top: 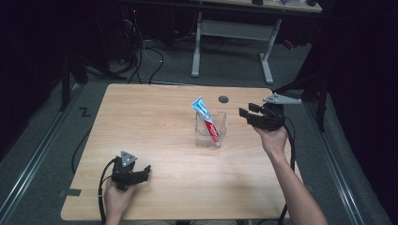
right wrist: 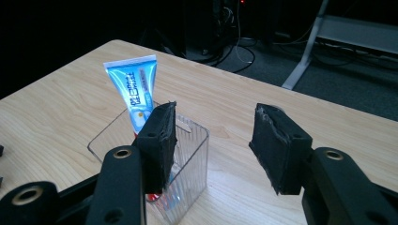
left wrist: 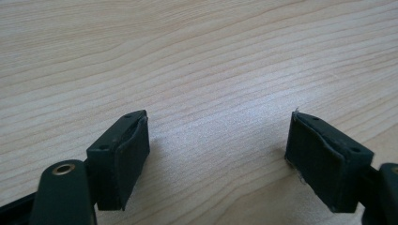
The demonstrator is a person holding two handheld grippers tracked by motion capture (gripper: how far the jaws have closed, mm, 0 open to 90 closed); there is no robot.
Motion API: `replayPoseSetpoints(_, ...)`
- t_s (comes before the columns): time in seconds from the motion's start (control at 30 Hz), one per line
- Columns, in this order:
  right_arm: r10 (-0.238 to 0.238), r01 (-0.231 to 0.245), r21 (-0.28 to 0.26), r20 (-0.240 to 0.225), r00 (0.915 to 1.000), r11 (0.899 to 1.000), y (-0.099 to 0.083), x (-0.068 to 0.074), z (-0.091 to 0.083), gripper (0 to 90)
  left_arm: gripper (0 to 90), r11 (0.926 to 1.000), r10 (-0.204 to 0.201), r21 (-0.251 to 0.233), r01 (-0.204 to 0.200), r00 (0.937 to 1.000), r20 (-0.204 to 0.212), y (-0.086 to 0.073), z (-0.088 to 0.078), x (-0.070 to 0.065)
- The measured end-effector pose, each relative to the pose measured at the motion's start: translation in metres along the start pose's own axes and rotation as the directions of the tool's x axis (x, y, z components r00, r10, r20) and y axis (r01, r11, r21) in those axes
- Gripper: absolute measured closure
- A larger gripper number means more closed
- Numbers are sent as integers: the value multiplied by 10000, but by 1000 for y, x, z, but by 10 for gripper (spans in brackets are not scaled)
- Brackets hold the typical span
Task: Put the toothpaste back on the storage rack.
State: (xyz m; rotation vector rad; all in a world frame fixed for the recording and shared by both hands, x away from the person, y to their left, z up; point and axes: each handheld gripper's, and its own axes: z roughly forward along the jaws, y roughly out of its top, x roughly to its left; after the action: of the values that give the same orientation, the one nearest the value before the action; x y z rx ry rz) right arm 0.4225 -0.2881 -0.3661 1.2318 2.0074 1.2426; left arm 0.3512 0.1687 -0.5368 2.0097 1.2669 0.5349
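A blue, white and red toothpaste tube (top: 205, 119) (right wrist: 137, 91) stands tilted in a clear plastic holder (top: 210, 130) (right wrist: 185, 159) near the middle of the wooden table (top: 155, 117). My right gripper (top: 245, 114) (right wrist: 213, 140) hovers just right of the holder, open, with nothing between its pads. My left gripper (top: 146, 172) (left wrist: 218, 154) rests low at the table's front left, open over bare wood, with nothing between its pads either.
A dark round grommet hole (top: 223, 99) sits in the tabletop behind the holder. Beyond the table stand a white desk frame (top: 232, 37) and loose cables (top: 145, 56) on the floor. Cables trail from both grippers.
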Motion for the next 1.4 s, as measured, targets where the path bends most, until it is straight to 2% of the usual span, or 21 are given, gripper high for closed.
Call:
replayPoseSetpoints(0.47,129,-129,20,188,9997,9999,-3,-4,-7,503,219,10000,3,3,-3,10000,11,0,0,0)
replayPoseSetpoints(0.73,463,-466,100,254,9986,9989,-20,-11,-11,505,220,10000,6,-8,-6,10000,3,0,0,0)
replayPoseSetpoints(1.4,1050,-1054,54,444,9935,9944,-46,-21,-18,507,219,10000,8,-7,-8,10000,2,0,0,0)
